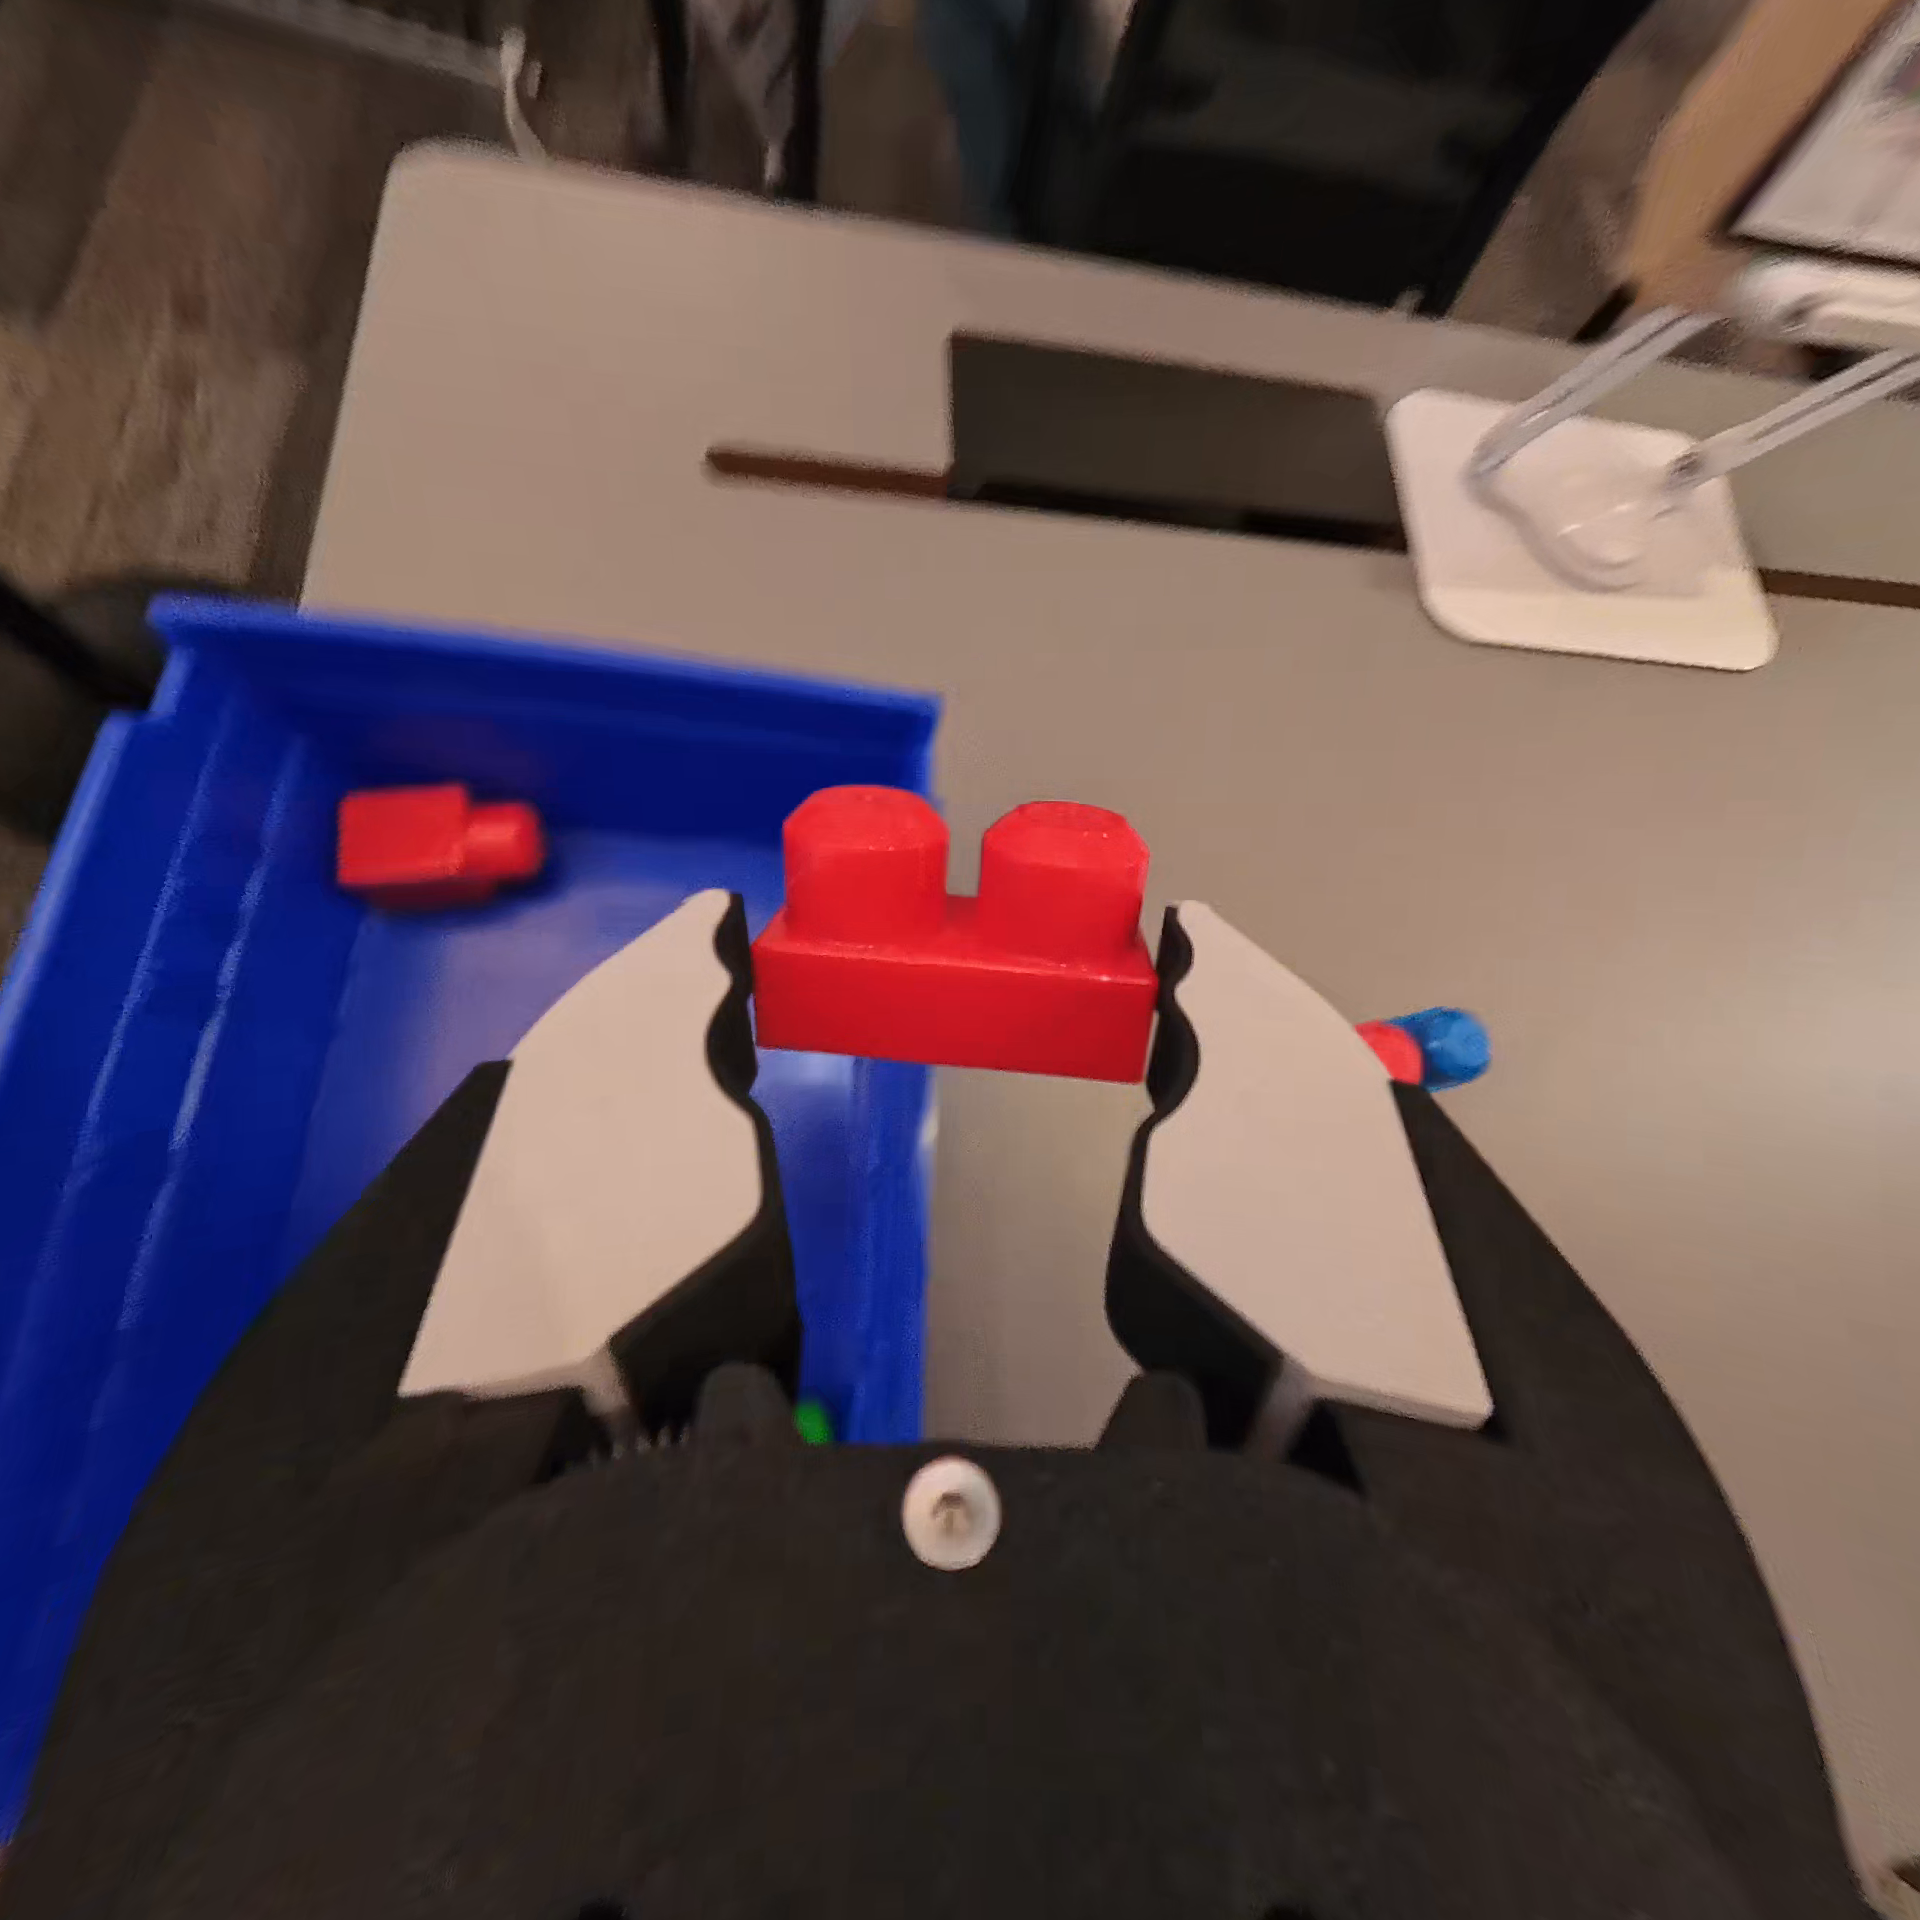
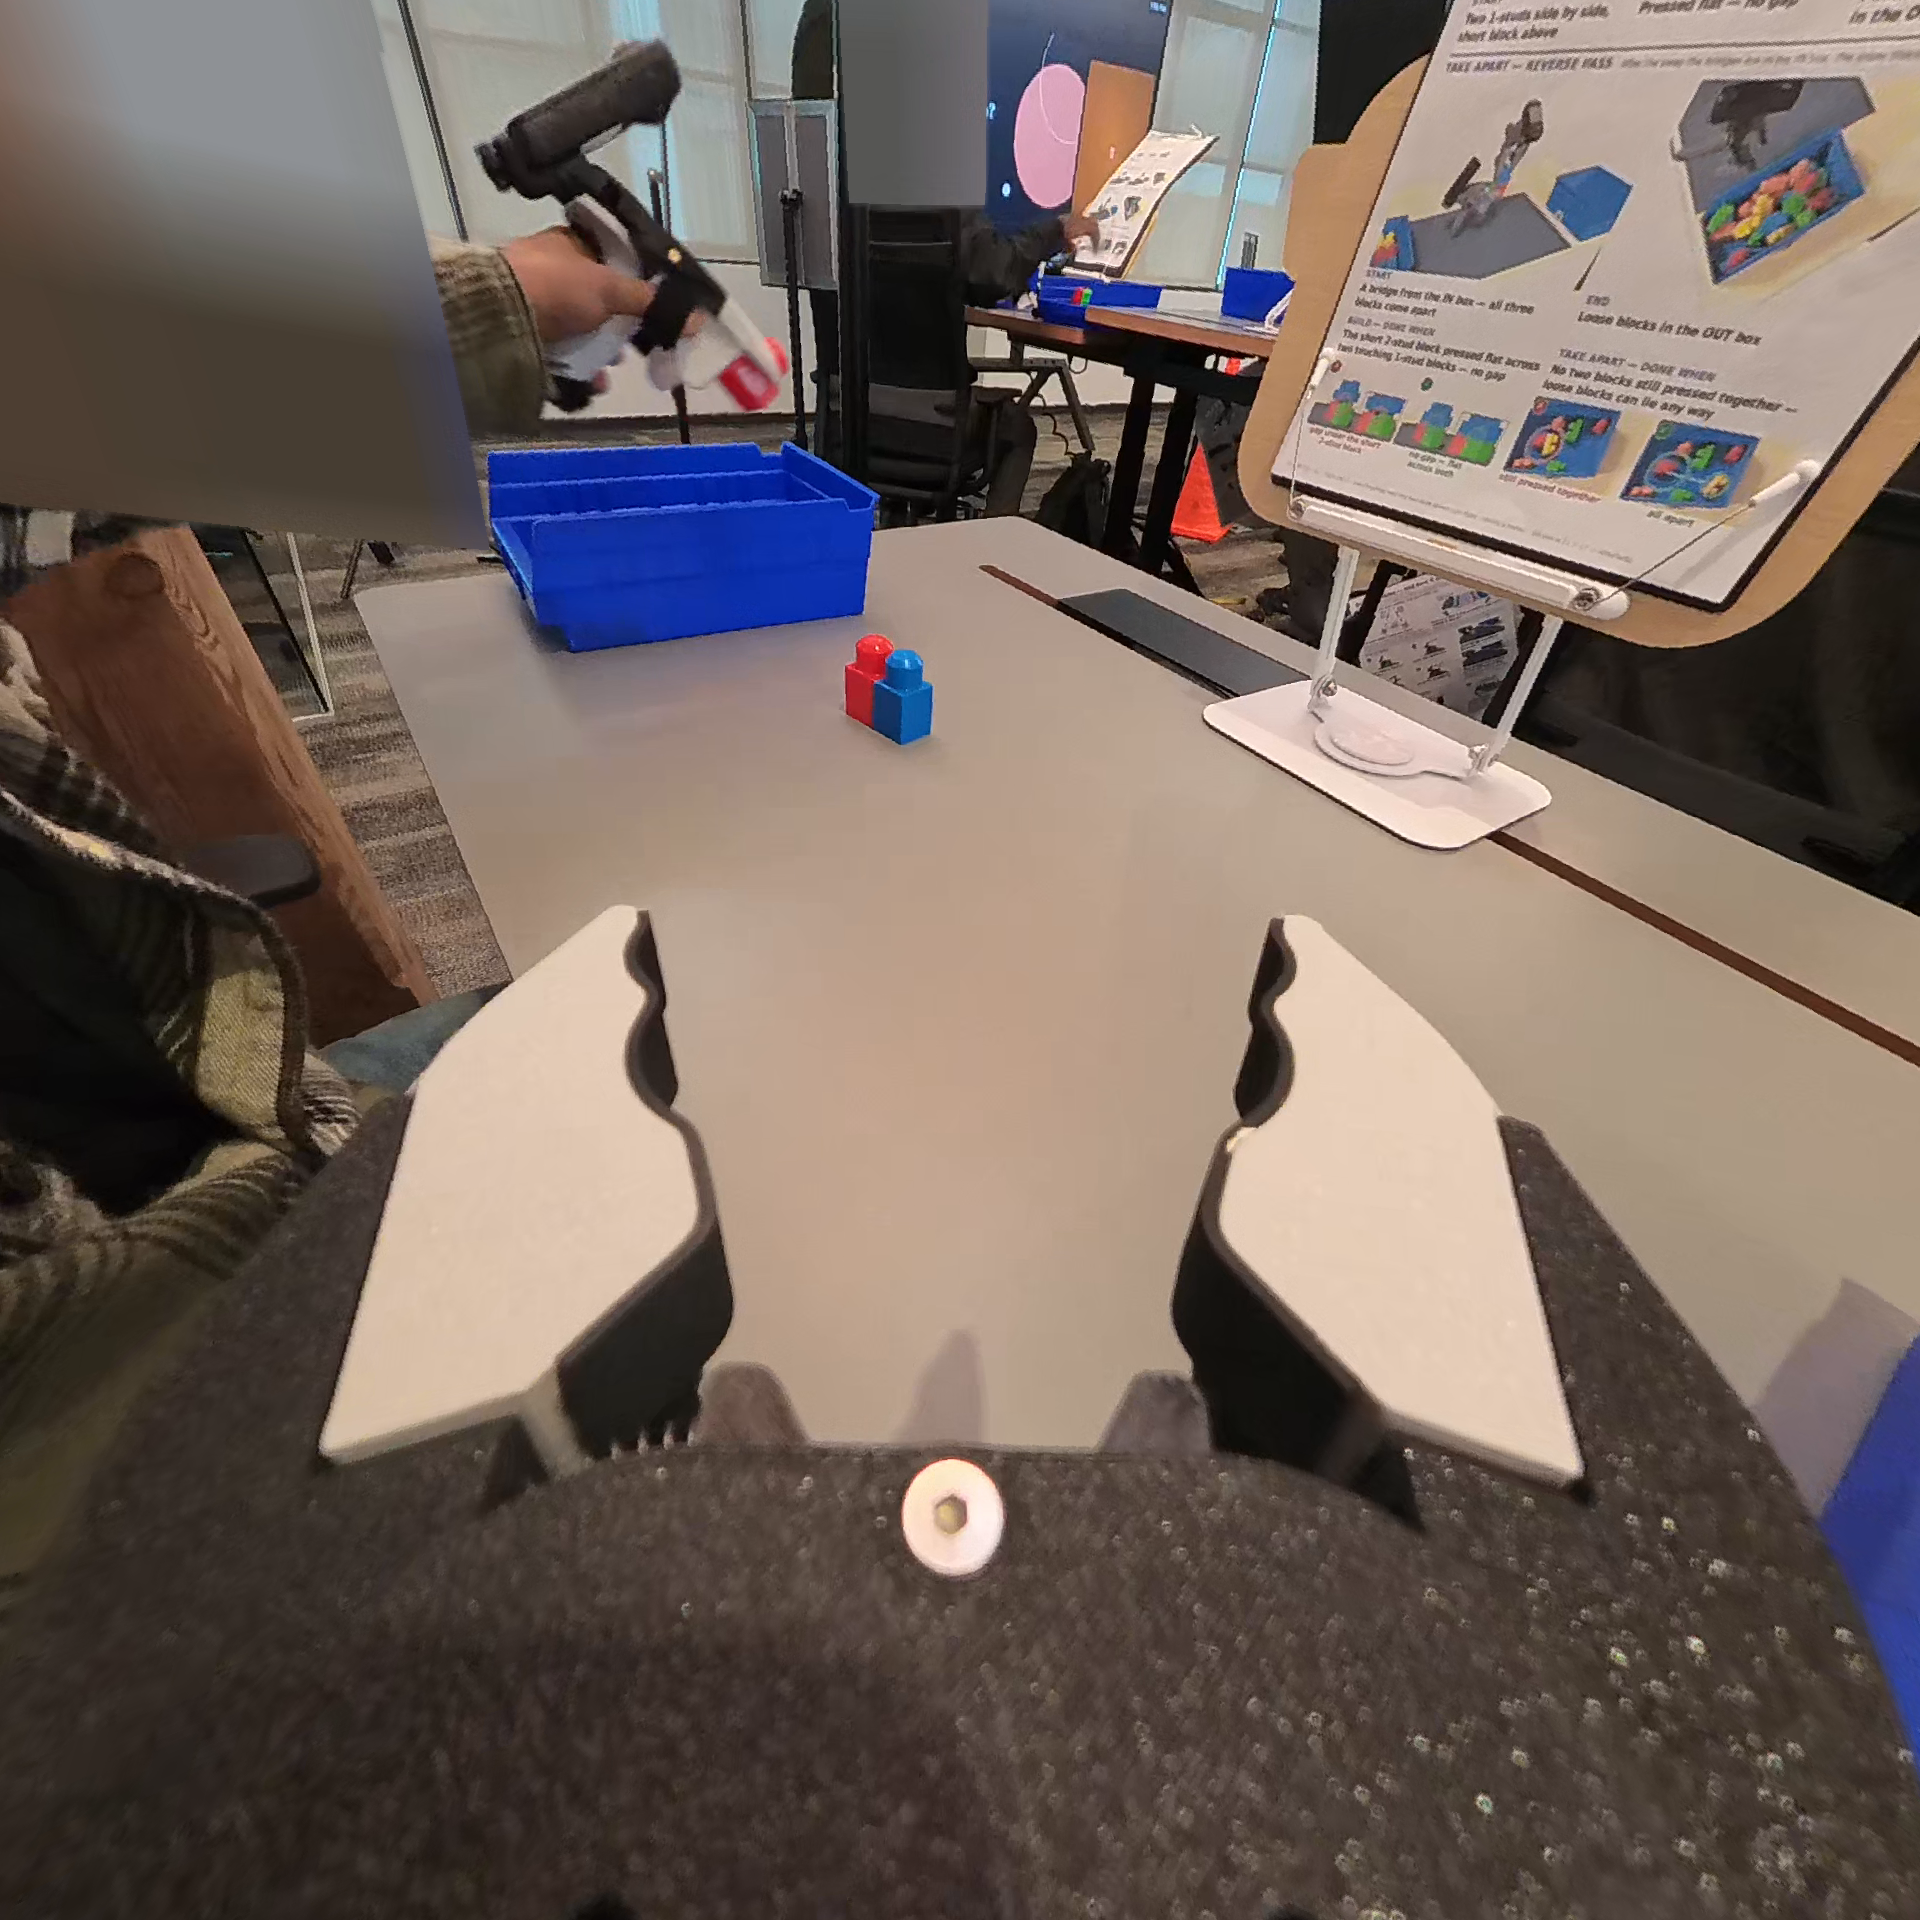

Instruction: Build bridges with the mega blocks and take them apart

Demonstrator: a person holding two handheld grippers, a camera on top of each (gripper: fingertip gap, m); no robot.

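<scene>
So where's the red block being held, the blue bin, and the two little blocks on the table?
red two-stud block (image 1: 951,1013), left wrist view, front face.
blue bin (image 2: 686,577), right wrist view, front wall.
red and blue block pair (image 2: 902,698), right wrist view, blue block's front.

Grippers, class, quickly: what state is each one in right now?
Left gripper: shut on the red two-stud block, above the blue bin.
Right gripper: open, holding nothing.

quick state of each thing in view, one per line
left gripper: shut on the two-stud red block, raised above the bin
right gripper: open, empty
blue bin: on the table, one red block lying inside
red and blue single-stud blocks: upright, side by side, touching
</scene>
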